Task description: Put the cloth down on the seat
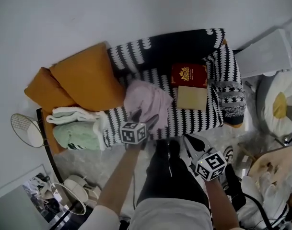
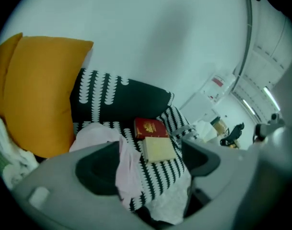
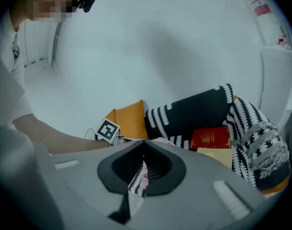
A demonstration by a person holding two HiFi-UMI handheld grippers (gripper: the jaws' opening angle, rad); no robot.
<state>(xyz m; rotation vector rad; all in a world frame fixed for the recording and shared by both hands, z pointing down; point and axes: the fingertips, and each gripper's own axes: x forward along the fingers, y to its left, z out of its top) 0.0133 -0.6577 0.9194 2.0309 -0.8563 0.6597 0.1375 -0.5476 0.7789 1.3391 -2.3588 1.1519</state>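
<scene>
Left gripper (image 2: 146, 163) jaws wide, pink cloth (image 1: 146, 99) loose between — right gripper (image 3: 143, 147) jaws closed, empty.

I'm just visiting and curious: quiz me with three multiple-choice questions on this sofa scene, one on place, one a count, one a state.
1. Where is the pink cloth? A shelf; B patterned seat; C desk.
2. How many books lie on the seat? A one; B four; C two.
3. The jaws of the left gripper are: A apart; B shut together; C clamped on a book.
1B, it lies on the seat; 2C, red book and beige book; 3A, a wide gap between them.
</scene>
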